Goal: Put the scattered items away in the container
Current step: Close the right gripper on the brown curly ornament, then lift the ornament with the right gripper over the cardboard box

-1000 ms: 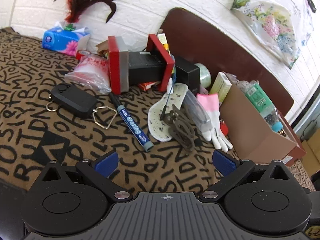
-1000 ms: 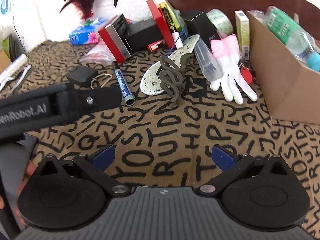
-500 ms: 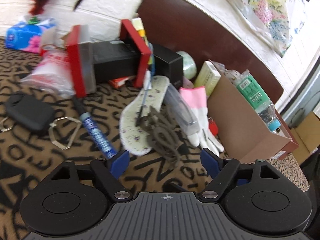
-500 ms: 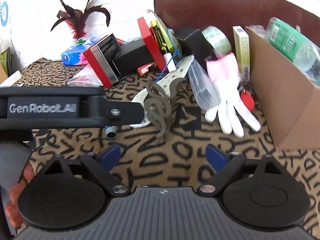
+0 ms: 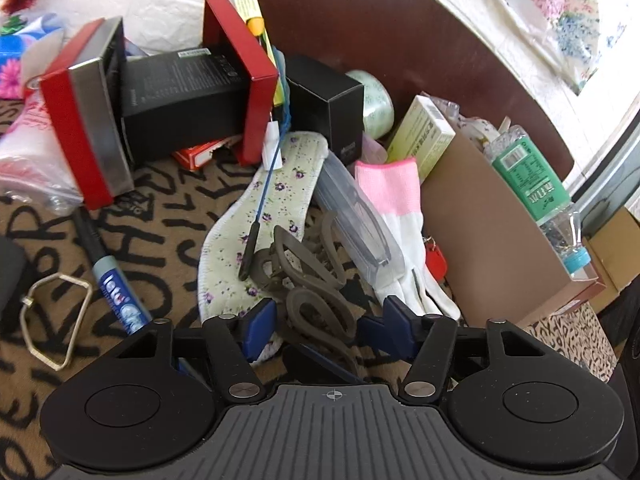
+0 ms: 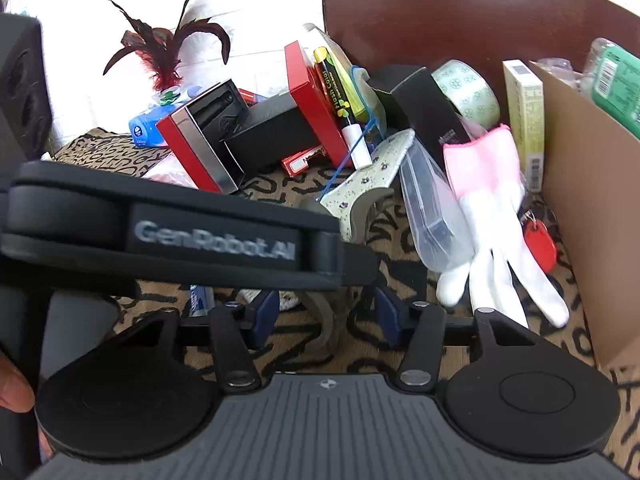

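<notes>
Having advanced over the clutter, your left gripper (image 5: 320,330) is straddling the brown hair claw (image 5: 308,276), fingers wide; be closing squarely.

You are working in bright daylight. In the right wrist view the white wall (image 6: 248,28) behind the feathers (image 6: 168,48) is blown out to pure white, so the brick lines vanish there. The left tool (image 6: 216,236) crossing your right view is soft and slightly smeared, its lettering blurred. In the left wrist view the marker (image 5: 116,296) and the patterned cloth (image 5: 168,208) near the left edge are smeared too. Both fisheye pictures bend straight edges near the rim and go black in the corners. Shadows under the boxes are soft.
</notes>
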A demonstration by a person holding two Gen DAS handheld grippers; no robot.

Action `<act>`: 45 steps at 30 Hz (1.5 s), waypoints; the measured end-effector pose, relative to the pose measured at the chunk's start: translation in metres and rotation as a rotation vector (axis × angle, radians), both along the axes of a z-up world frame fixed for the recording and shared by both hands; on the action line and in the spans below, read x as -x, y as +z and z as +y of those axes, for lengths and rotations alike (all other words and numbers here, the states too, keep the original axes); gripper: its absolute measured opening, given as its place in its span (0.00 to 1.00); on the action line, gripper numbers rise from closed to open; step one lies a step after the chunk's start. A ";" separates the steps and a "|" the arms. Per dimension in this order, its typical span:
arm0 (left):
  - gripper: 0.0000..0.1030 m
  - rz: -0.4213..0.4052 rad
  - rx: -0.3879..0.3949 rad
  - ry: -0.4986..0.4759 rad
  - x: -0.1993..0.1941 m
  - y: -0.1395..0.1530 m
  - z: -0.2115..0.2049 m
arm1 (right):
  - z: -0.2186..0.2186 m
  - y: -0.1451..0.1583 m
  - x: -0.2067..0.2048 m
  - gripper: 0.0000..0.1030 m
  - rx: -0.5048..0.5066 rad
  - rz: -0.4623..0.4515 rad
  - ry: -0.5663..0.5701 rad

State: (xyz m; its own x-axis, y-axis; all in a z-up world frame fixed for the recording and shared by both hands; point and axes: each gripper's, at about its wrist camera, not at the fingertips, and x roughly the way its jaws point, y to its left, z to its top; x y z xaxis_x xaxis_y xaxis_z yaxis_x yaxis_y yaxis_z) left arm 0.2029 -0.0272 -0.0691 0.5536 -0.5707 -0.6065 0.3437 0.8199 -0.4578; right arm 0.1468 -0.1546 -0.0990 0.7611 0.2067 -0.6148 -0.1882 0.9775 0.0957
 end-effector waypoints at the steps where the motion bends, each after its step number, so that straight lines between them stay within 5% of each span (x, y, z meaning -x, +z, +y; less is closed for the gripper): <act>1: 0.70 0.003 -0.004 0.001 -0.003 -0.001 -0.001 | 0.000 -0.001 -0.002 0.55 0.002 -0.001 0.004; 8: 0.69 0.003 -0.034 -0.006 -0.013 -0.005 -0.006 | 0.002 -0.008 -0.015 0.41 0.000 0.013 0.042; 14: 0.56 -0.004 -0.079 -0.004 -0.003 -0.003 -0.006 | 0.002 -0.007 -0.007 0.34 0.018 0.022 0.064; 27: 0.53 -0.010 -0.074 -0.030 0.070 0.030 -0.021 | -0.018 0.023 0.069 0.32 -0.026 0.005 0.091; 45: 0.52 -0.292 -0.022 -0.176 0.141 0.133 -0.132 | -0.112 0.118 0.152 0.32 0.026 -0.272 -0.069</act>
State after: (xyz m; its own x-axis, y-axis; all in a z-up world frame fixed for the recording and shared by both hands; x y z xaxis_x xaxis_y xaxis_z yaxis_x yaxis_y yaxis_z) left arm 0.0624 -0.1596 0.0637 0.5999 -0.6614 -0.4502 0.5949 0.7450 -0.3019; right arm -0.0047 -0.2670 0.0189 0.9106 0.1356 -0.3904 -0.1363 0.9903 0.0260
